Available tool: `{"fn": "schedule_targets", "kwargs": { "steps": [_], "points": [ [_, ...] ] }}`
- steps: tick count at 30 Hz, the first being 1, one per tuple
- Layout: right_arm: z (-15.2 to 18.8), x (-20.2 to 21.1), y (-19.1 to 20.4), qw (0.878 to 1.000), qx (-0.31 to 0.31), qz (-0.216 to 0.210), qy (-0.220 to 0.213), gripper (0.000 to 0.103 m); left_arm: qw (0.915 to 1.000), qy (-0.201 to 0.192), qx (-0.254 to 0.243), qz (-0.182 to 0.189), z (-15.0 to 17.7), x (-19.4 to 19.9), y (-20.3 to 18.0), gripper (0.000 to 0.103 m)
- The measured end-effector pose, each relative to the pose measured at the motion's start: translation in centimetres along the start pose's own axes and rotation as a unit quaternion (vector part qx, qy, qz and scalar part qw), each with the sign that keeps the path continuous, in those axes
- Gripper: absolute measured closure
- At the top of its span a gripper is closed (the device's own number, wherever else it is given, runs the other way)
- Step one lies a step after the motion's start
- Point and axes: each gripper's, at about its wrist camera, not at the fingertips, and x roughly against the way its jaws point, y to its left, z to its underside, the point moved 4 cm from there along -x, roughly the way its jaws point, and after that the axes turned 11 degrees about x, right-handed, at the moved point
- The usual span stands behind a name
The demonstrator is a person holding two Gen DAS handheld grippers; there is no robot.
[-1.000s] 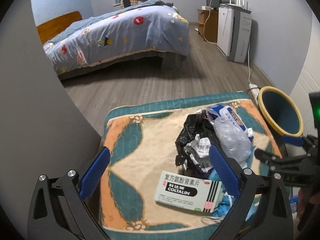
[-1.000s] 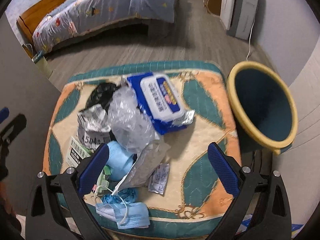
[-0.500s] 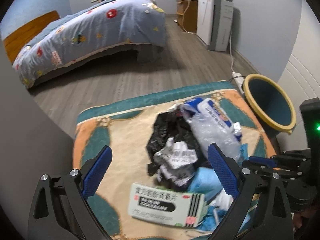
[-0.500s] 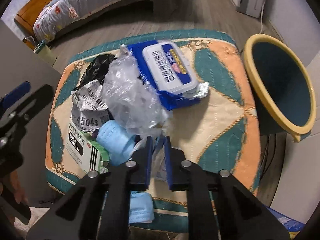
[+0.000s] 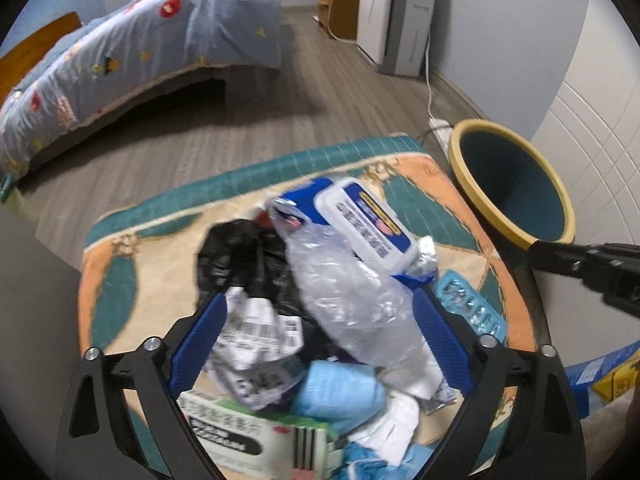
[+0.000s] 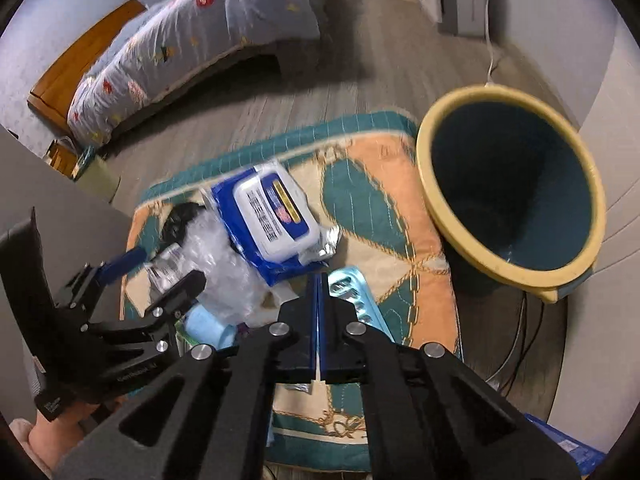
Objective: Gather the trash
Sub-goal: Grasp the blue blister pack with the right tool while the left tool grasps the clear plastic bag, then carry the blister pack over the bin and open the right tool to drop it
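Observation:
A heap of trash lies on a patterned cushion (image 5: 120, 280): a blue wet-wipe pack (image 5: 360, 224), a crumpled clear plastic bag (image 5: 352, 312), a black bag (image 5: 236, 256), crumpled printed paper (image 5: 256, 340), a blue mask (image 5: 340, 396) and a medicine box (image 5: 256, 436). My left gripper (image 5: 320, 344) is open, its fingers either side of the heap. My right gripper (image 6: 319, 292) is shut on a light blue blister strip (image 6: 352, 292), also seen in the left wrist view (image 5: 468, 308), lifted above the cushion (image 6: 400, 200). The yellow-rimmed teal bin (image 6: 508, 184) stands to the right.
A bed (image 5: 140, 40) with a blue quilt stands across the wooden floor (image 5: 240, 120). White appliances (image 5: 396, 12) and a cable run along the right wall. A grey panel (image 5: 32, 300) stands at the left. A blue package (image 6: 568, 444) lies on the floor by the bin.
My right gripper shut on the blister strip and has lifted it toward the bin. My left gripper has moved forward over the heap, staying open.

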Motion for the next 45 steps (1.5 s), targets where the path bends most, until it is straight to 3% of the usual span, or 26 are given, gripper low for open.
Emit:
{"fn": "schedule_targets", "kwargs": {
  "steps": [2,3,4,5,7,8,14,17,28,35,38,42,45],
  "points": [
    [0.2,-1.5,-0.7,0.999,0.014,0.023,0.029,0.101,0.9997,0.019,-0.007,0.012,0.2,-0.8,-0.7,0.034],
    [0.4,-2.1,-0.9,0.998,0.022,0.032,0.04,0.1,0.9995,0.025,-0.011,0.014,0.3,-1.2,-1.0,0.036],
    [0.7,-2.9,-1.1,0.997,0.03,0.041,0.052,0.094,0.9992,0.034,-0.021,0.01,0.5,-1.7,-1.4,0.041],
    [1.1,-3.5,-1.3,0.997,0.034,0.045,0.061,0.079,0.9987,0.041,-0.028,0.004,0.7,-2.2,-1.6,0.051],
    [1.8,-4.7,-1.5,0.995,0.039,0.045,0.078,0.057,0.9979,0.049,-0.041,-0.009,1.0,-2.6,-1.6,0.061],
    [2.1,-5.3,-1.4,0.994,0.047,0.045,0.087,0.052,0.9978,0.049,-0.042,-0.013,1.0,-2.6,-1.4,0.065],
    [3.3,-8.3,-0.1,0.987,0.086,0.043,0.13,0.03,0.9989,0.033,-0.028,-0.019,0.6,-1.4,-0.3,0.068],
    [3.7,-9.4,0.6,0.98,0.121,0.068,0.144,0.029,0.9988,0.034,-0.03,-0.018,0.7,-1.2,-0.2,0.068],
    [3.8,-12.0,1.7,0.971,0.152,0.097,0.159,0.032,0.9994,0.025,-0.022,-0.001,0.2,-0.1,0.1,0.068],
    [1.8,-7.6,-0.2,0.991,0.042,0.047,0.114,0.032,0.9995,-0.018,-0.023,0.015,-1.2,2.7,-0.5,0.068],
    [0.5,-4.8,-1.9,0.996,0.014,0.04,0.073,0.032,0.9986,-0.039,-0.03,0.02,-2.0,3.8,-1.2,0.068],
    [-2.2,0.7,-3.8,0.999,0.013,0.049,0.0,0.032,0.9975,-0.056,-0.021,0.038,-2.9,4.7,-2.0,0.068],
    [-4.0,3.4,-6.4,0.995,0.028,0.084,-0.037,0.032,0.9963,-0.066,-0.03,0.046,-3.3,4.9,-3.4,0.068]
  ]
}}
